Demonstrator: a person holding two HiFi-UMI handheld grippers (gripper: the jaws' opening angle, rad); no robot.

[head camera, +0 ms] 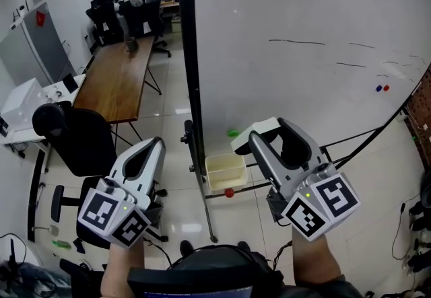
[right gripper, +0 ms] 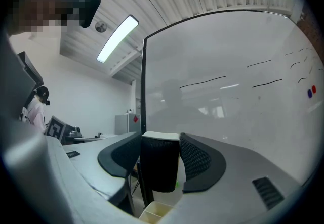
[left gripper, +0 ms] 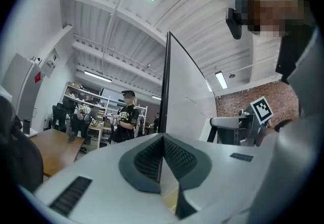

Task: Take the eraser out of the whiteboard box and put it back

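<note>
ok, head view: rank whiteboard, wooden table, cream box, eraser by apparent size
1. whiteboard
2. wooden table
3. cream box and eraser: about alike. The eraser is nearer the camera and partly hidden by the right gripper, so these two are unranked.

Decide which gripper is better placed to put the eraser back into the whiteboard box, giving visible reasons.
Right. The right gripper is shut on the eraser and is close to the box. The left gripper is shut and empty, further left of the box.

Nothing reads clearly; lettering on the distant person's shirt (left gripper: 126, 116) is blurred.
</note>
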